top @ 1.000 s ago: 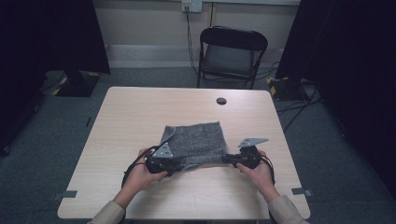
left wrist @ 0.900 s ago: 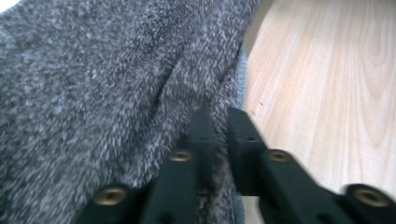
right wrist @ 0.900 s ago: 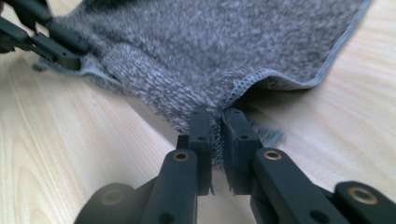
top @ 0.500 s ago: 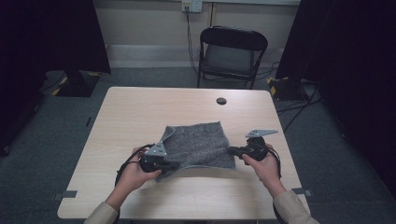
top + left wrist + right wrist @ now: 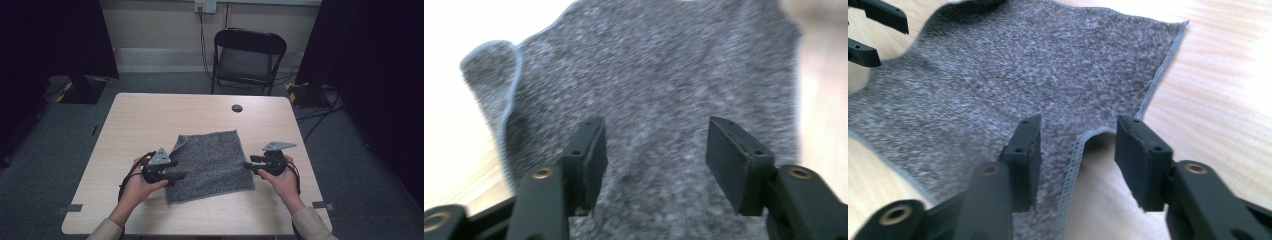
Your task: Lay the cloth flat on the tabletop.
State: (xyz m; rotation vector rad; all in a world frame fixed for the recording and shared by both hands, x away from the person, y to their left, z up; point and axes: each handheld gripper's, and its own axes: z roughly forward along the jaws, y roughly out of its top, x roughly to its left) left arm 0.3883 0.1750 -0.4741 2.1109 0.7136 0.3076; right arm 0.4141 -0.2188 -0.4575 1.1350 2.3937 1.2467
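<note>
High view: grey towel (image 5: 212,162) lies flat on the bench (image 5: 150,115), near its front edge, far-left corner folded over. Left claw (image 5: 176,175) sits at the towel's left edge, right claw (image 5: 247,166) at its right edge. Both claws have just been opening, jaws apart, released. Left gripper view: towel under the gap, not pinched. Right gripper view: towel hem between jaws, pads off it.

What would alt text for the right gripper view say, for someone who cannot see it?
A grey towelling cloth lies flat on a pale wooden table, its stitched edge passing between the right gripper's two black jaws, which stand open and have just been opening. The left gripper's tips show at the far corner.
</note>
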